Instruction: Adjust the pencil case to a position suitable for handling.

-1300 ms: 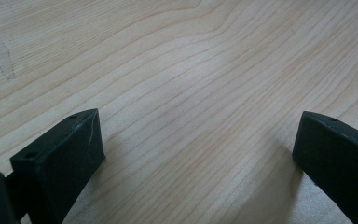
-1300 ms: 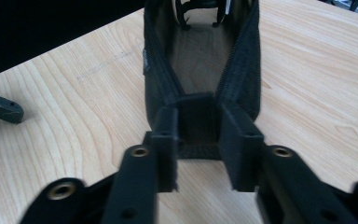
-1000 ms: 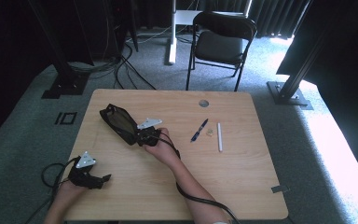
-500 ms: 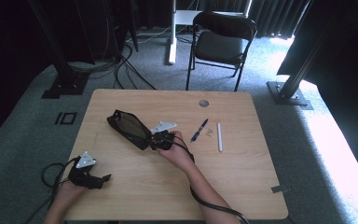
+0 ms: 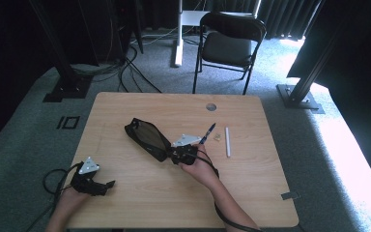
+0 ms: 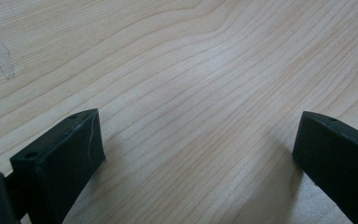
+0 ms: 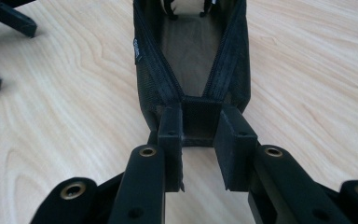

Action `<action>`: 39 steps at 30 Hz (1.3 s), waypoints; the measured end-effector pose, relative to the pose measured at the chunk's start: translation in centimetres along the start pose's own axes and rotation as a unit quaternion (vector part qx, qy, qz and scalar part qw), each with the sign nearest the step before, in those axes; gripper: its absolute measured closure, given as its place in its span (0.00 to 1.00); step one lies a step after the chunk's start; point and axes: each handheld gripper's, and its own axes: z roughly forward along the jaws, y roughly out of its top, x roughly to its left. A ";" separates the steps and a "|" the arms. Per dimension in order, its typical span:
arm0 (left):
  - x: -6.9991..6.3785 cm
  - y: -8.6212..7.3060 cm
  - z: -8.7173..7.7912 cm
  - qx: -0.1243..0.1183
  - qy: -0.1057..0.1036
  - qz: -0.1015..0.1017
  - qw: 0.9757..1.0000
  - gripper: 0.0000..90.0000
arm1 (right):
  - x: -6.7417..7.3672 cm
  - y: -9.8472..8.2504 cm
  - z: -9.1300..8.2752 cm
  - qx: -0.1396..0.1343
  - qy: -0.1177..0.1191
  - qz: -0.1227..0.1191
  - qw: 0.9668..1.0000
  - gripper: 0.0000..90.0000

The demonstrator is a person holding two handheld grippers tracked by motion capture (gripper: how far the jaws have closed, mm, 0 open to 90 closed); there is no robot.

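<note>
A black mesh pouch [image 5: 147, 137] is pinched at its near end by the right gripper [image 5: 182, 153] at the table [image 5: 251, 179] middle. The left gripper [image 5: 92, 181] is rested near-left, jaws spread, nothing between.

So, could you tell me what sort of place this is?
Probably a recording studio or lab: a wooden table on grey carpet, black curtains behind, cables on the floor, a folding chair.

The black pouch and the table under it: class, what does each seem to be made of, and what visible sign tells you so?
Black pouch: apparently a soft mesh fabric, matte; a fine weave shows, and its end folds between the pads of the right gripper. Table: looks like pale wood or wood-look laminate, smooth; grain lines run across it, but which one cannot be told.
</note>
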 end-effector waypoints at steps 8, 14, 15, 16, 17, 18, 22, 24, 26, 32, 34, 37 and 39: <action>0.0 0.0 0.0 0.000 0.000 0.000 1.000 0.02 | -0.3 -2.4 -2.9 -0.001 -0.014 0.003 1.000 0.81; 0.0 0.0 0.0 0.000 0.000 0.000 1.000 0.02 | -1.2 -4.1 -4.8 -0.015 -0.018 0.020 1.000 0.81; 0.0 0.0 0.0 0.000 0.000 0.000 1.000 0.02 | -1.3 -4.4 -5.2 -0.015 -0.019 0.023 0.999 0.81; 0.0 0.0 0.0 0.000 0.000 0.000 1.000 0.02 | -1.4 -4.6 -5.5 -0.016 -0.020 0.024 0.999 0.81; 0.0 0.0 0.0 0.000 0.000 0.000 1.000 0.02 | -1.4 -4.8 -5.8 -0.013 -0.022 0.024 0.999 0.81; 0.0 0.0 0.0 0.000 0.000 0.000 1.000 0.02 | -1.5 -5.0 -6.2 -0.014 -0.025 0.024 0.999 0.81; 0.0 0.0 0.0 0.000 0.000 0.000 1.000 0.02 | -1.5 -6.1 -7.6 -0.010 -0.030 0.026 0.999 0.81; 0.0 0.0 0.0 0.000 0.000 0.000 1.000 0.02 | -1.5 -6.6 -8.3 -0.009 -0.031 0.028 0.999 0.81; 0.0 0.0 0.0 0.000 0.002 -0.002 1.000 0.02 | -1.5 -7.1 -9.0 -0.007 -0.035 0.030 0.999 0.81; -0.1 0.0 0.0 0.001 0.003 -0.003 1.000 0.02 | -1.9 -8.7 -11.1 -0.007 -0.046 0.039 0.998 0.81; 0.0 0.0 0.0 0.001 0.003 -0.002 1.000 0.02 | -2.0 -9.2 -11.7 -0.008 -0.048 0.044 0.998 0.81; 0.0 0.0 0.0 0.000 0.003 -0.002 1.000 0.02 | -2.2 -9.9 -12.6 -0.008 -0.053 0.048 0.997 0.81; 0.0 0.0 0.0 0.000 0.003 -0.002 1.000 0.02 | -2.3 -10.3 -13.1 -0.010 -0.056 0.054 0.997 0.81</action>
